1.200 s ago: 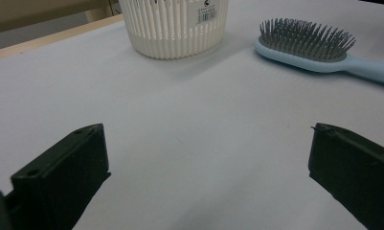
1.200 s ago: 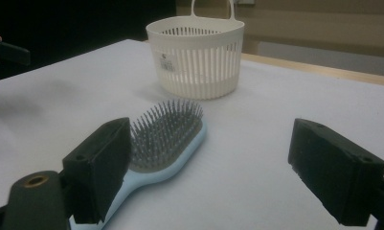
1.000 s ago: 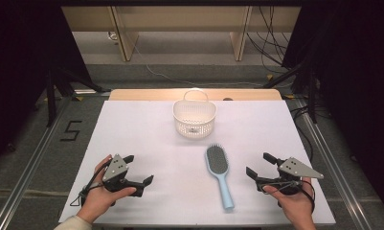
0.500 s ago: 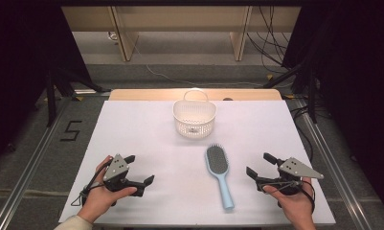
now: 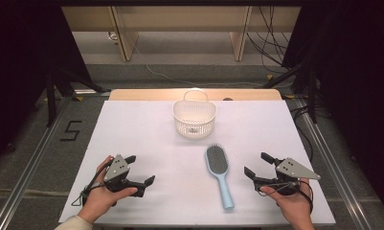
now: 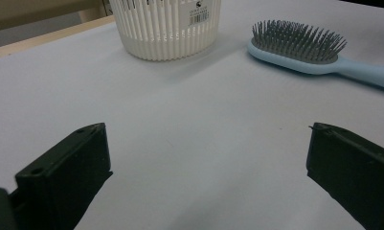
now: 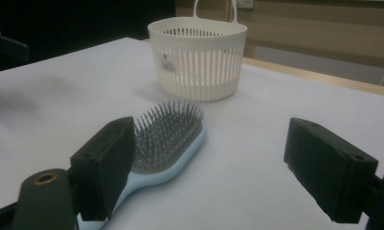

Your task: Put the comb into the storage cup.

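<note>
Lying bristles-up mid-table, brush (image 5: 218, 170), handle toward 6 o'clock, basket (image 5: 194, 117) near at 11, left gripper (image 5: 140, 170) and right gripper (image 5: 257, 164) both jaws apart, holding nothing, flanking it

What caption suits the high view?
Two open hand-held grippers, left and right, rest either side of a blue hairbrush before a white basket.

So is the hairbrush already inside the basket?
No, the hairbrush lies bristles up on the white table, in front of the basket and apart from it.
</note>
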Available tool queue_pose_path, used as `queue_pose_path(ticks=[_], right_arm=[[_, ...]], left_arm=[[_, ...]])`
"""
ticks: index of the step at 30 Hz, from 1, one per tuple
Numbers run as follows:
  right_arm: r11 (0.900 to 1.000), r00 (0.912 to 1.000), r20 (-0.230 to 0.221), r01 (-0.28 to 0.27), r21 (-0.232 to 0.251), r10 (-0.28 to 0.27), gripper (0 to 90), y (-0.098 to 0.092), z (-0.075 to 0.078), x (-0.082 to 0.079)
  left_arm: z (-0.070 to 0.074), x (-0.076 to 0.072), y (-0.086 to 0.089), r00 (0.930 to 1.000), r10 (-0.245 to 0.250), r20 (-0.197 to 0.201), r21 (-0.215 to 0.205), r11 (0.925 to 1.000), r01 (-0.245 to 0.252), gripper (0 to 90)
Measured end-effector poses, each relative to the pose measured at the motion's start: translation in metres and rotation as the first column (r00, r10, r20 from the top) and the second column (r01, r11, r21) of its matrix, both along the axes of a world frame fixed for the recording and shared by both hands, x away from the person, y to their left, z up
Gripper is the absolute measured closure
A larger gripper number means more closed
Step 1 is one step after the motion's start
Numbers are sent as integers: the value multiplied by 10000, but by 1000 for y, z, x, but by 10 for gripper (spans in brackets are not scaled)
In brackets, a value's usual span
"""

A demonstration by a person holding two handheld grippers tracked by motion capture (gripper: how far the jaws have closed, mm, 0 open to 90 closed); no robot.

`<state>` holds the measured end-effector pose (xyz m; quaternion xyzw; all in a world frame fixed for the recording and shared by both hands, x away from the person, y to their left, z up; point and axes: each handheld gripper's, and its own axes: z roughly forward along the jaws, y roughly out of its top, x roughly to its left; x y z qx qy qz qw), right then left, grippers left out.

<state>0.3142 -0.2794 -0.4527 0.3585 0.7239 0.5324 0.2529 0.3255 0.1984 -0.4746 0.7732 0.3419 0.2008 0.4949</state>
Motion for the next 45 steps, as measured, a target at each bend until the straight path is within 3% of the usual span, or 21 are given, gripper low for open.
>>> queue_pose_path(ticks=[6, 10, 15, 21, 25, 27, 35, 37, 40, 45], right_arm=[[9990, 9992, 110, -385, -209, 387, 323, 10, 3, -1], [9942, 9953, -65, -967, -471, 965, 493, 22, 4, -2], [9740, 9781, -885, -1974, -1116, 1881, 690, 34, 3, 0], [9511, 9593, -1671, -2558, -1732, 2276, 871, 51, 5, 0], [9229, 9320, -2781, -3018, -2393, 2327, 900, 69, 2, 2], [9042, 9124, -3280, -3370, -2625, 2449, 900, 77, 0, 4], [8635, 8672, -4407, -3920, -3173, 2318, 900, 105, -1, 13], [8509, 8585, -4620, -4022, -3378, 2224, 900, 110, -4, 14], [8399, 8445, -4931, -4133, -3518, 2090, 900, 115, -6, 14], [8323, 8334, -5204, -4150, -3673, 1859, 900, 120, -7, 12]], left_arm=[[0, 0, 0, 10000, 14, -32, 16, 10000, -14, 9], [0, 0, -1, 10000, -3, -40, 7, 10000, 3, 9], [0, 0, -1, 10000, -26, -25, -28, 10000, 26, 9], [0, 0, -2, 10000, -47, -6, 31, 10000, 47, 10], [0, -1, -2, 10000, -50, -4, 58, 10000, 50, 9], [0, -1, -2, 10000, -14, -20, 68, 10000, 14, 9], [-1, 0, -2, 10000, 2, -36, 44, 10000, -1, 10], [-1, 0, -2, 10000, -4, -47, 40, 10000, 4, 10], [-1, -1, -3, 10000, -45, -58, 21, 10000, 45, 11], [-1, -1, -3, 10000, -29, -49, 36, 10000, 29, 11]])
